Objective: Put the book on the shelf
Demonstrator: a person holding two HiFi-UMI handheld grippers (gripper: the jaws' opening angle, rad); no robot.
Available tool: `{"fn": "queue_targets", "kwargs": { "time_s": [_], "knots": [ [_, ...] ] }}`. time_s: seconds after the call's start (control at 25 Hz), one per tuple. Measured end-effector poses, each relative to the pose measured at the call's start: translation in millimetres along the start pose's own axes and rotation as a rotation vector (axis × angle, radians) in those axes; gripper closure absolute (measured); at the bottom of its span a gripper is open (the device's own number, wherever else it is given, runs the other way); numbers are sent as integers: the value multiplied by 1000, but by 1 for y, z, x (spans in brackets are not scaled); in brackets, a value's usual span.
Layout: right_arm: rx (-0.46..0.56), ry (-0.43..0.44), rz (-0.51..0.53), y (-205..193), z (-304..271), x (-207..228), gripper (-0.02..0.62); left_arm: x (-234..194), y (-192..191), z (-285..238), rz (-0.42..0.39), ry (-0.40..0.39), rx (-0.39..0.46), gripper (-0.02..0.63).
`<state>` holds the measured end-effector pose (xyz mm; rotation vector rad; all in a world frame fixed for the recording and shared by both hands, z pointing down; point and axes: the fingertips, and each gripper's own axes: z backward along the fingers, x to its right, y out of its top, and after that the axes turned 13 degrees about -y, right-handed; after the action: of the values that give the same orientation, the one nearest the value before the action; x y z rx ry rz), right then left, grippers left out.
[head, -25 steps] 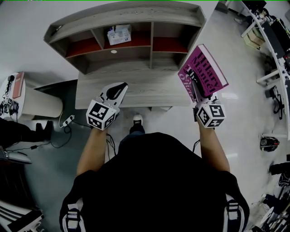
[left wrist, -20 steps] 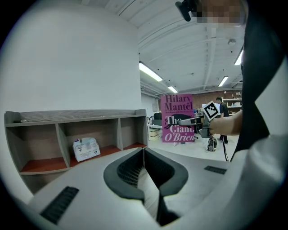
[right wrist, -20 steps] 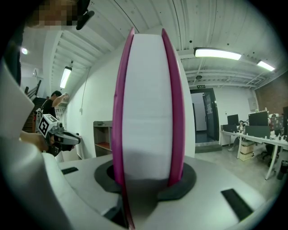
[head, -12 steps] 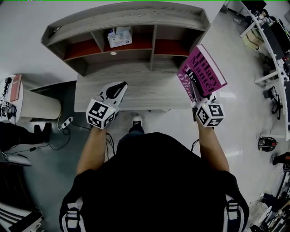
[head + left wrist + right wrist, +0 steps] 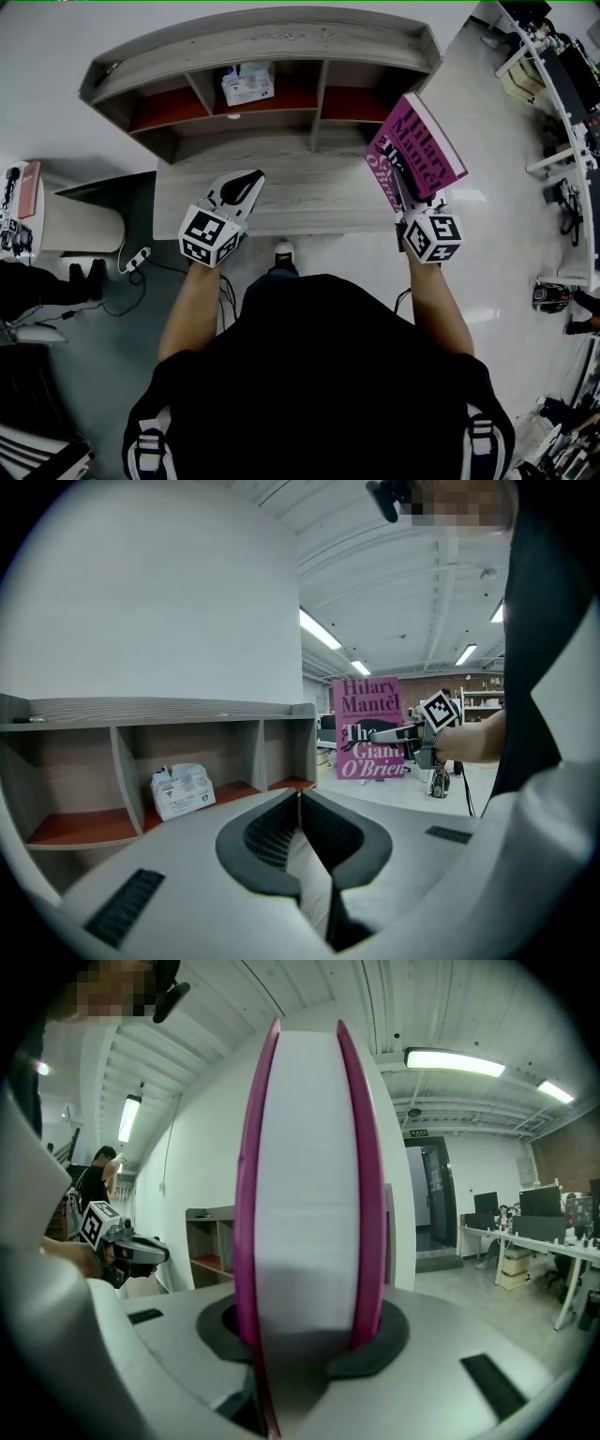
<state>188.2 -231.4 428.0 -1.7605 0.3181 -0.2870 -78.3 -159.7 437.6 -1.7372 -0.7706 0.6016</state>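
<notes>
One packet (image 5: 247, 83) is sitting in the shelf's (image 5: 281, 37) middle compartment; the right gripper (image 5: 403, 183) is clamping the book (image 5: 427, 141), the left gripper (image 5: 247, 180) is closed and empty, and both are drawing nearer the shelf.

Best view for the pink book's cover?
Left gripper view: the book faces it, cover upright, title legible. Head view shows the cover skewed from above. Right gripper view shows only page edges between the covers.

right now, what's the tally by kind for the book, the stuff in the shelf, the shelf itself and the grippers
book: 1
white packet: 1
shelf unit: 1
grippers: 2 (left gripper, right gripper)
total: 5
</notes>
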Motion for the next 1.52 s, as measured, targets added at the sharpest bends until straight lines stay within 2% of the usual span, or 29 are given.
{"fn": "queue_targets", "kwargs": {
  "time_s": [0.52,0.8,1.52],
  "knots": [
    [-16,-18,-29,-1,-48,-4,443,-52,10,-24,-22,-33,-23,578],
    [-21,-42,-34,1,-72,-10,443,-73,9,-42,-18,-88,-38,578],
    [-52,-106,-32,-23,-111,-21,443,-120,5,-58,-38,-172,-58,578]
  ]
}}
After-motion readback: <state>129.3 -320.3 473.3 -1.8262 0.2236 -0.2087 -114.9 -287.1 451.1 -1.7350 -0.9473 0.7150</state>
